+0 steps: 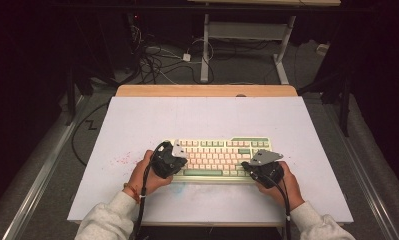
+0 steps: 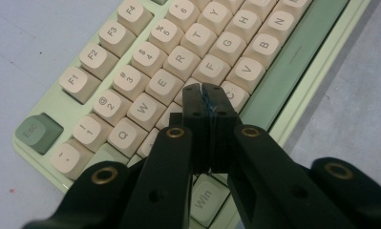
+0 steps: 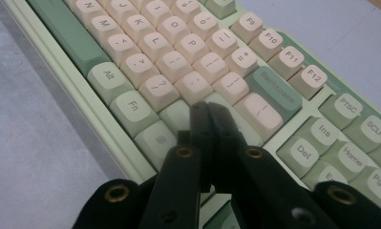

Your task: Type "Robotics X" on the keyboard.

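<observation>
A pale green keyboard (image 1: 219, 156) with cream and green keys lies in the middle of the white table top. My left gripper (image 1: 178, 161) is over its left end, held by a hand. In the left gripper view the left gripper (image 2: 202, 90) is shut with nothing between its jaws, its tips over the keys just below E and R on the keyboard (image 2: 178, 62). My right gripper (image 1: 248, 166) is at the keyboard's right part. The right gripper (image 3: 208, 107) is shut and empty, tips over the keys near Backspace on the keyboard (image 3: 188, 52). Whether either tip touches a key I cannot tell.
The white board (image 1: 137, 125) covers a wooden table whose far edge (image 1: 207, 90) shows behind it. Red specks (image 1: 121, 161) mark the board left of the keyboard. Beyond the table are floor cables (image 1: 157, 60) and a white desk frame (image 1: 247, 35).
</observation>
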A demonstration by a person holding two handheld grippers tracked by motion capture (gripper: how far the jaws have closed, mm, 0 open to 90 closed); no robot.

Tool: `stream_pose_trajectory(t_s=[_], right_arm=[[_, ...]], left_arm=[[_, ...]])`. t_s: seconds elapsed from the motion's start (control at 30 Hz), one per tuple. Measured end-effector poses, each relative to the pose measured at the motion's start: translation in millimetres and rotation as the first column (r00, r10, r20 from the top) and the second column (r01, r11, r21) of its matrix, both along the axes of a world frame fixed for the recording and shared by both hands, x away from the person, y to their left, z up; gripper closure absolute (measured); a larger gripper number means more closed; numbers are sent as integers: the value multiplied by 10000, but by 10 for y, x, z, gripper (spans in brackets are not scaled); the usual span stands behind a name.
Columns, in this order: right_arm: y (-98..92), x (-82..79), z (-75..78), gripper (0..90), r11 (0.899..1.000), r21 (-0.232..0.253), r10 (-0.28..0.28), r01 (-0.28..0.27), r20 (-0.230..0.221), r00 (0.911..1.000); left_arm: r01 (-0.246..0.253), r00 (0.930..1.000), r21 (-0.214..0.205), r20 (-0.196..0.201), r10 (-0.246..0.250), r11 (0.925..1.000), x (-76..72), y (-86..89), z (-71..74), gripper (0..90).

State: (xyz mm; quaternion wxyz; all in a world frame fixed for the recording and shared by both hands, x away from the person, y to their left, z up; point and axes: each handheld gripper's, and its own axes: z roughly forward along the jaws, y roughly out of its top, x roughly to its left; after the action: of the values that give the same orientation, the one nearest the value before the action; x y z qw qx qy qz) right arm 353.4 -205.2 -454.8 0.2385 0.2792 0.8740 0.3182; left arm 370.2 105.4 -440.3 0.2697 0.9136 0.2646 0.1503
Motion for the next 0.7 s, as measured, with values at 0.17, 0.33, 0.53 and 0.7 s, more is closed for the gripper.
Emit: stream_pose_trajectory(t_s=[0.17, 0.33, 0.53, 0.7], right_arm=[[0, 0, 0, 900, 10000, -7, 9, -9, 7, 10000], [1, 2, 0, 900, 10000, -30, 32, -32, 29, 10000], [2, 0, 0, 900, 10000, -45, 37, -37, 49, 10000], [3, 0, 0, 900, 10000, -48, 34, -34, 44, 10000]], left_arm=[[119, 9999, 56, -68, -118, 9999, 23, -39, -25, 864], [133, 9999, 66, -17, -133, 9999, 25, -58, -25, 867], [140, 9999, 128, 12, -140, 9998, 22, -53, -25, 863], [139, 9999, 191, 87, -140, 9997, 15, -40, -13, 860]])
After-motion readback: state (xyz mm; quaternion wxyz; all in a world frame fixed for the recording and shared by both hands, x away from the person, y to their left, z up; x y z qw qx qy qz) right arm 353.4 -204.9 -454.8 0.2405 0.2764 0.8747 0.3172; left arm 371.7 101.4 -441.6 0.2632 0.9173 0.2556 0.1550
